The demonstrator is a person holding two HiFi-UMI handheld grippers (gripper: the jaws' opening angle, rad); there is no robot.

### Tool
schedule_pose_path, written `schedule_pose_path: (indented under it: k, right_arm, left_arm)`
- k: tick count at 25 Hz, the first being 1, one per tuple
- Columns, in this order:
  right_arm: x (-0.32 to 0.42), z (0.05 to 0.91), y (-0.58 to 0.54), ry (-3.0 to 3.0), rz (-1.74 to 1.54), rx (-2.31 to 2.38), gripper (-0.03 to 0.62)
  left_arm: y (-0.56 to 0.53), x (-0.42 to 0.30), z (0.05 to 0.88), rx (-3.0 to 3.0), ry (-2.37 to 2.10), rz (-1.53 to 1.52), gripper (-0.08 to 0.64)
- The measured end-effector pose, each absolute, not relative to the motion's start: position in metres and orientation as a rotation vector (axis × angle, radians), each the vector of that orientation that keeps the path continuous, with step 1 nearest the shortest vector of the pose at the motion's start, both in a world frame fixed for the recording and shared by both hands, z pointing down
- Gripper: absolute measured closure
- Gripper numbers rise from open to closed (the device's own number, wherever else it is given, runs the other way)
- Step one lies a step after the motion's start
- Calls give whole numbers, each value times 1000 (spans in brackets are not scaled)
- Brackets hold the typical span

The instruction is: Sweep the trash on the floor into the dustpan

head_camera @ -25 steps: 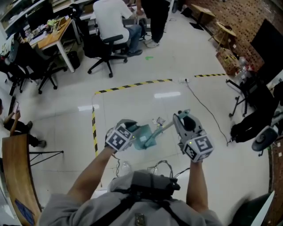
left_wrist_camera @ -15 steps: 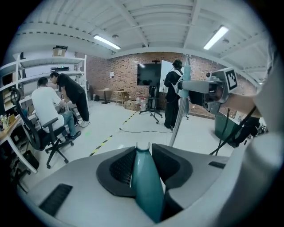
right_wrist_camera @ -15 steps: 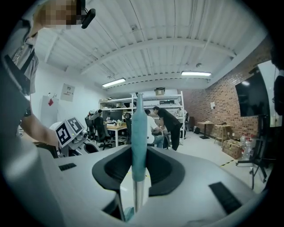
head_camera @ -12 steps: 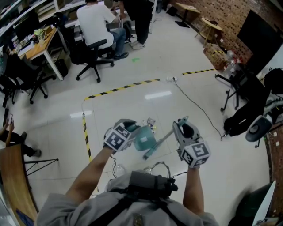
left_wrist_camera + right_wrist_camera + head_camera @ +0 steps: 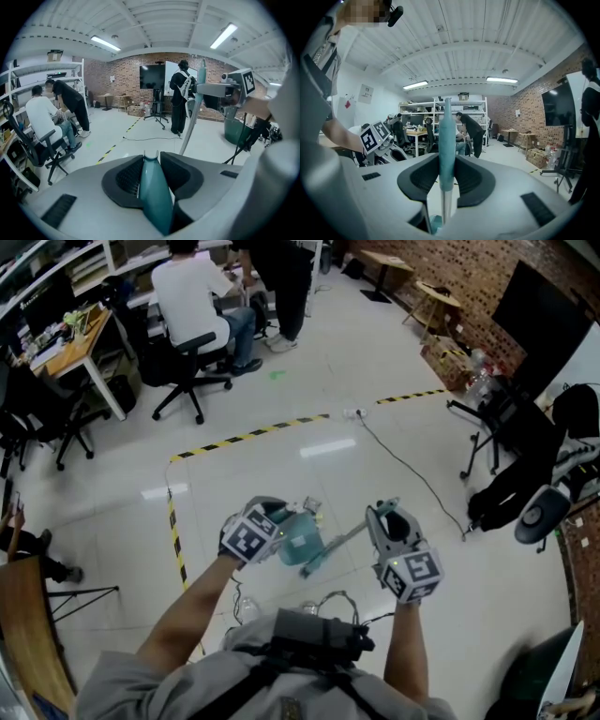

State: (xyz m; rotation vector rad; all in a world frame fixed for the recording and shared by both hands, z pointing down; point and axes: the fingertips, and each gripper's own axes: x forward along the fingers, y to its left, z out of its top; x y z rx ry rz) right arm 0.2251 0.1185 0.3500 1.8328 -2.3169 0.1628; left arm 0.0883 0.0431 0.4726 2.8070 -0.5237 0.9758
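Note:
My left gripper (image 5: pixel 274 529) is shut on the handle of a teal dustpan (image 5: pixel 300 536), held above the white floor. In the left gripper view that teal handle (image 5: pixel 153 192) is clamped between the dark pads. My right gripper (image 5: pixel 377 523) is shut on a broom handle (image 5: pixel 339 542) that slants down-left under the dustpan. In the right gripper view the teal grip (image 5: pixel 445 140) stands upright between the jaws, with the metal shaft (image 5: pixel 446 206) below. Small pale scraps of trash (image 5: pixel 311 506) show just beyond the dustpan.
Yellow-black tape (image 5: pixel 246 437) marks the floor ahead. A cable (image 5: pixel 412 474) runs to the right. People sit and stand at desks (image 5: pixel 192 306) at the back left. A black stand and chairs (image 5: pixel 511 474) are at the right. Wires (image 5: pixel 328 601) lie near my feet.
Both grippers have drifted a little across the floor while keeping their grips. The dustpan now sits closer over the broom handle, and the desks and tape lie further to the left in view.

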Motion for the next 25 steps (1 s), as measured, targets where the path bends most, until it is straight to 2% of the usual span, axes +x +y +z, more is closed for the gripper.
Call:
schedule_pose_path:
  k: [15, 25]
  right_arm:
    - [271, 367, 109, -2335, 164, 1838, 488]
    - [313, 427, 61, -2146, 282, 1888, 488]
  left_arm:
    - [27, 111, 491, 2807, -560, 1092, 439]
    - [-57, 103, 530, 2802, -524, 1187, 439]
